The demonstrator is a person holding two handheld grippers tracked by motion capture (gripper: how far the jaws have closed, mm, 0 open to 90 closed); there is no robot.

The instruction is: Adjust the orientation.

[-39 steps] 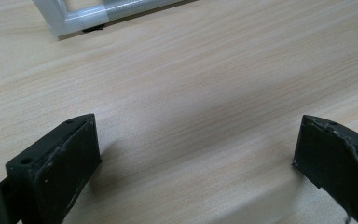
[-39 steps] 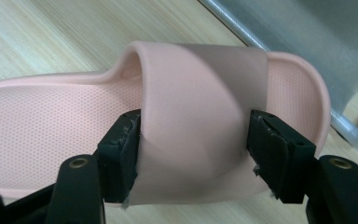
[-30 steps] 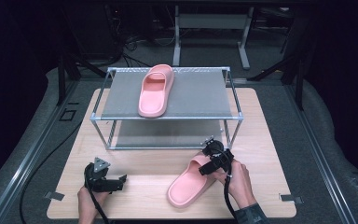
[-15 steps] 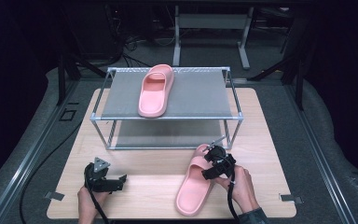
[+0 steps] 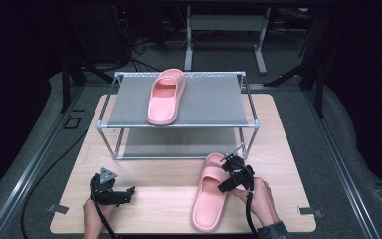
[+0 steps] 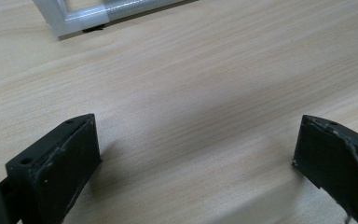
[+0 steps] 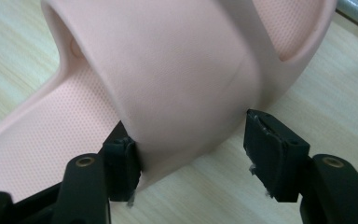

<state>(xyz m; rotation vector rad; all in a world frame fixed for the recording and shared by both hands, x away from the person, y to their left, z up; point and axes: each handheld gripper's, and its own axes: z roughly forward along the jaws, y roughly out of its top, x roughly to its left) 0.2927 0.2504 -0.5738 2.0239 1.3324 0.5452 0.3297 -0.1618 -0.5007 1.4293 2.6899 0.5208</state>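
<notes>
The pink slipper (image 7: 177, 84) on the table looks like soft matt foam, its strap finely pebbled and its footbed dotted with tiny dimples. The table (image 6: 205, 93) is pale wood with a smooth, faintly satin grain. The shoe rack (image 5: 179, 124) has dull silvery metal tubes and grey woven-looking shelves, and the gripper pads (image 6: 70, 158) are scuffed matt black plastic.

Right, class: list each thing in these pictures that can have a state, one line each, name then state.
Slipper on the table: flat, sole down, strap between the right gripper's jaws.
Slipper on the rack: flat on the top shelf, untouched.
Shoe rack: upright, lower shelf bare.
Right gripper: jaws just closing around the strap; one pad touches, the other stands off.
Left gripper: open, over bare table.
</notes>
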